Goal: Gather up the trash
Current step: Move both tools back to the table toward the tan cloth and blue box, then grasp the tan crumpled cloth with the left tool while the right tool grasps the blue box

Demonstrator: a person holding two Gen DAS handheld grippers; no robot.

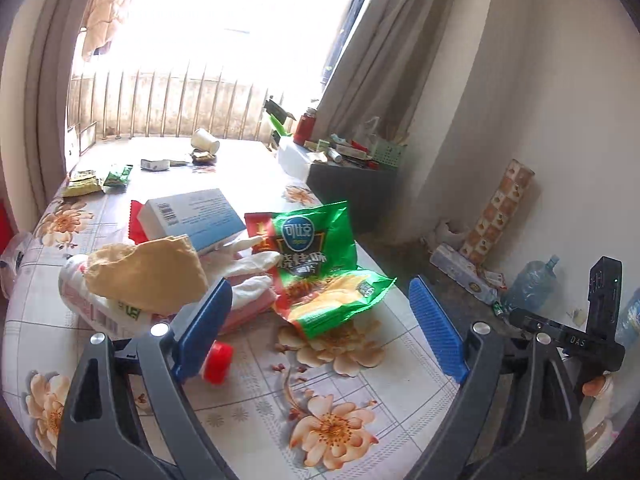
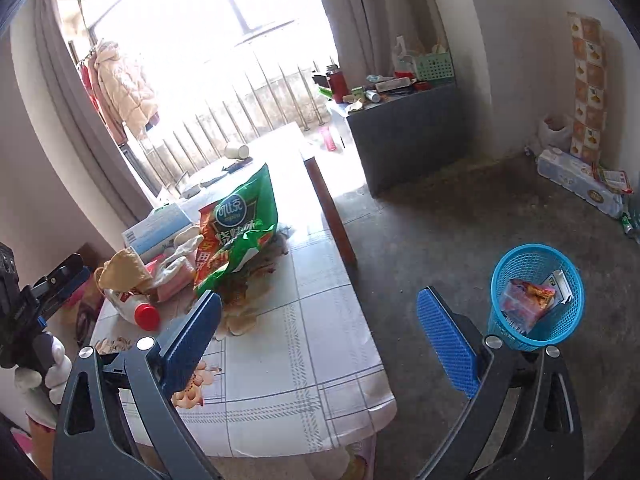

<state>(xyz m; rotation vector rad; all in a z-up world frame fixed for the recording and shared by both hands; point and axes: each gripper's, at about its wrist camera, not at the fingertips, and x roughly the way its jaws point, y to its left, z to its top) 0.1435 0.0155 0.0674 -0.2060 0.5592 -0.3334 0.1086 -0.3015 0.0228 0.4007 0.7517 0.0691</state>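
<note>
Risks, largest first: the green chip bag (image 1: pixel 320 264) stands propped and crumpled on the heap in the middle of your worktop (image 2: pixel 304 344); if you pinch only its slack top edge it will likely fold or spill crumbs, and dragging it could pull down the white glove (image 1: pixel 250 264) and tan cloth (image 1: pixel 148 272) lying against it. The white bottle with the red cap (image 2: pixel 136 312) lies on its side near the worktop's edge, so a nudge from your left fingers (image 1: pixel 208 328) may roll it off. The blue box (image 1: pixel 196 216) rests on a red wrapper (image 1: pixel 138 224); lifting one may shift the other. The blue mesh basket (image 2: pixel 536 296), on the floor to the right of the worktop and already holding a few wrappers, looks light, so a hard drop on its rim could tip it. Fingers: left gripper (image 1: pixel 320 312) spread wide, nothing between; right gripper (image 2: pixel 324 336) spread wide, nothing between, basket just beyond its right finger. Surface: floral plaid cloth, smooth, overhanging the edge, liable to slide. Farther trash: small green packets (image 1: pixel 100 178), a tipped paper cup (image 1: pixel 205 140) at the far end. Room: bare concrete floor, railed window with strong glare, curtains, a cluttered dark cabinet (image 2: pixel 408 136), water jugs and a patterned roll by the wall
</note>
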